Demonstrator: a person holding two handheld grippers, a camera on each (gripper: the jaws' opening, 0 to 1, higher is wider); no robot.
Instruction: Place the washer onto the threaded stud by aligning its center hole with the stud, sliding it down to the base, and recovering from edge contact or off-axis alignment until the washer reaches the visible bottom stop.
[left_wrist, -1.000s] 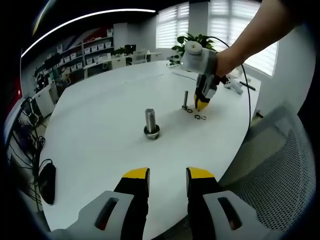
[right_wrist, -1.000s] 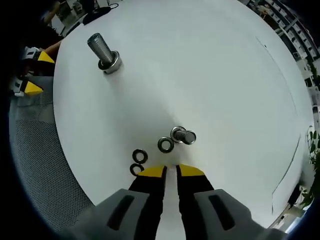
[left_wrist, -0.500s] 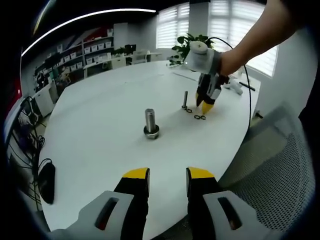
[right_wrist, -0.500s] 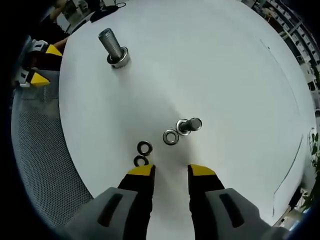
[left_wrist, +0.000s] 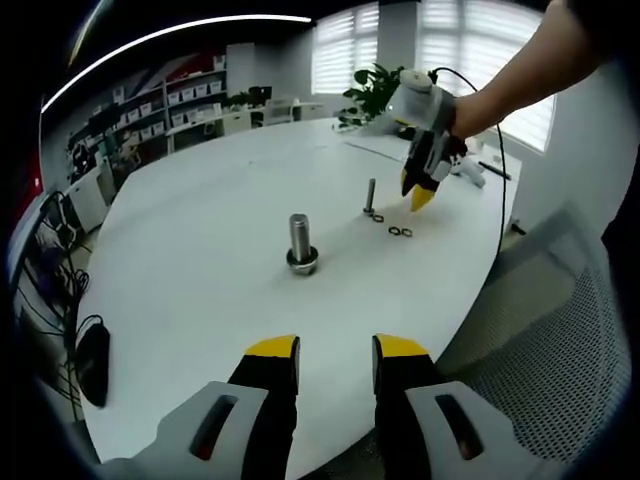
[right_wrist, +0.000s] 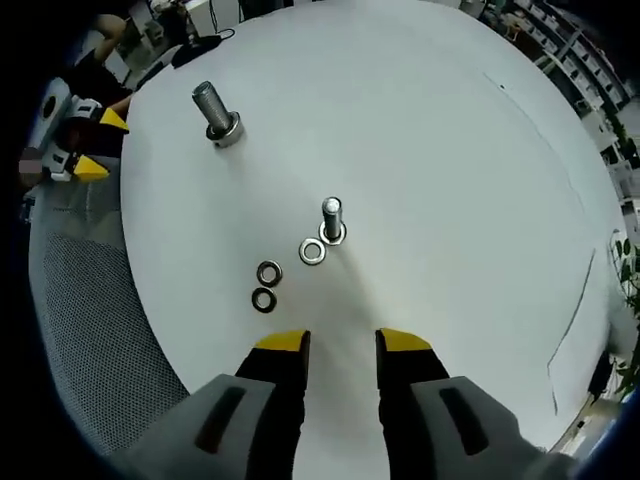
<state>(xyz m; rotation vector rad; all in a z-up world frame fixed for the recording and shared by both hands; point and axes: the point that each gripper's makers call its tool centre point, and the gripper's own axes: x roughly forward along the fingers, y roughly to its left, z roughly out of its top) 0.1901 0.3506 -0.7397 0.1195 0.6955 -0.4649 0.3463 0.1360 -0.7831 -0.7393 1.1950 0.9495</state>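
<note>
A thin threaded stud (right_wrist: 332, 220) stands upright on the white table (right_wrist: 450, 180), with one washer (right_wrist: 313, 252) lying flat just beside its base. Two more washers (right_wrist: 266, 286) lie together a little nearer my right gripper (right_wrist: 343, 342), which hangs open and empty above the table. A thick bolt (right_wrist: 215, 112) with a ring at its foot stands farther off. In the left gripper view the thick bolt (left_wrist: 302, 245) is mid-table, the thin stud (left_wrist: 370, 197) behind it, the washers (left_wrist: 400, 232) at its right, and the right gripper (left_wrist: 421, 190) lifted above them. My left gripper (left_wrist: 335, 348) is open and empty.
A mesh chair (left_wrist: 540, 330) stands at the table's edge on the right of the left gripper view. A black mouse-like object (left_wrist: 95, 365) and cables lie at the left edge. Shelves, a plant (left_wrist: 385, 85) and blinds fill the background.
My right gripper opened and rose away from the washers and stud, which now look smaller. The left gripper has stayed still.
</note>
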